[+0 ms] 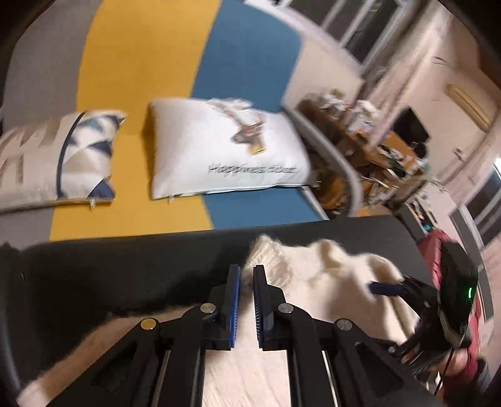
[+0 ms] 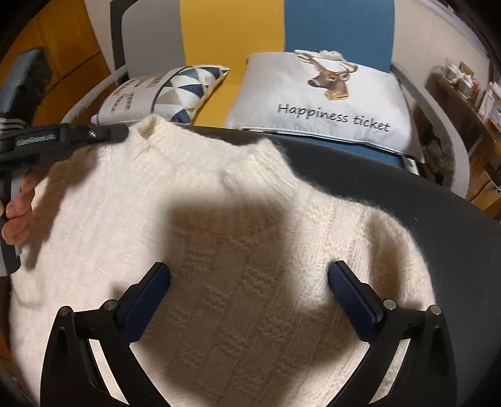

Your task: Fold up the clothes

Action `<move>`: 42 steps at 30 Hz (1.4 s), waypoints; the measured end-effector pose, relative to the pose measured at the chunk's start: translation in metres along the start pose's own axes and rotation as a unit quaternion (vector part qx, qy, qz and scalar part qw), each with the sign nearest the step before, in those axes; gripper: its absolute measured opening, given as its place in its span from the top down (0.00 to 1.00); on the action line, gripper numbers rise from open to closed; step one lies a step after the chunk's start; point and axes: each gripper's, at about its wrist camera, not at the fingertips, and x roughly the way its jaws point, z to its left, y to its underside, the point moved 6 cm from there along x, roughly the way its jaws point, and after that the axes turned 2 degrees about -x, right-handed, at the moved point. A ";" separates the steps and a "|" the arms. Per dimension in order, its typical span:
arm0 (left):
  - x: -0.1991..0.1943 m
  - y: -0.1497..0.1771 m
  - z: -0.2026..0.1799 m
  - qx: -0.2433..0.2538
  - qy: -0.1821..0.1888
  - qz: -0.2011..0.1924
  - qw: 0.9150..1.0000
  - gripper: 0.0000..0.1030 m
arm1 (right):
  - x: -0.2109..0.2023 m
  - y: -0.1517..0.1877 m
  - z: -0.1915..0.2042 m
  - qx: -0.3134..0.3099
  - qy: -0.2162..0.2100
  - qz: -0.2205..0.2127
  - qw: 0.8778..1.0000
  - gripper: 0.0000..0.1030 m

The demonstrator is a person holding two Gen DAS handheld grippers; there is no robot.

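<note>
Left gripper (image 1: 246, 300) has its blue-padded fingers (image 1: 235, 308) drawn nearly together, a narrow slit between them, and they pinch the fuzzy edge of the cream knitted sweater (image 2: 238, 250) near its collar; the frame is motion-blurred, so how much knit sits between the pads is hard to judge. Right gripper (image 2: 249, 283) hangs over the sweater's chest with its fingers spread wide, nothing between them, its shadow dark on the knit below. The sweater lies flat on the black worktop (image 2: 391, 188), collar toward the far edge, covering most of the surface. Beyond the sweater's collar stands a sofa (image 2: 338, 28) in grey, yellow and blue panels, with a deer-print cushion (image 2: 322, 100) and a triangle-patterned cushion (image 2: 162, 94) on its seat. Left of the sweater, a hand (image 2: 17, 216) grips the left tool's handle.
</note>
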 end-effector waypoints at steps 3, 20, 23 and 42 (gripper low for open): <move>0.015 0.010 -0.011 0.054 -0.028 0.026 0.998 0.93 | -0.012 -0.018 0.032 -0.047 -0.054 -0.025 0.997 0.00; -0.066 0.035 0.077 -0.157 0.024 -0.017 0.987 0.88 | 0.018 -0.022 0.048 -0.050 0.020 -0.019 0.998 0.00; -0.134 0.062 0.138 -0.195 -0.015 -0.045 0.980 0.86 | -0.007 -0.016 0.081 -0.068 -0.024 -0.037 0.997 0.00; -0.373 0.321 0.364 -0.505 -0.074 -0.099 0.854 0.80 | 0.048 -0.022 0.236 -0.067 -0.051 0.040 0.996 0.00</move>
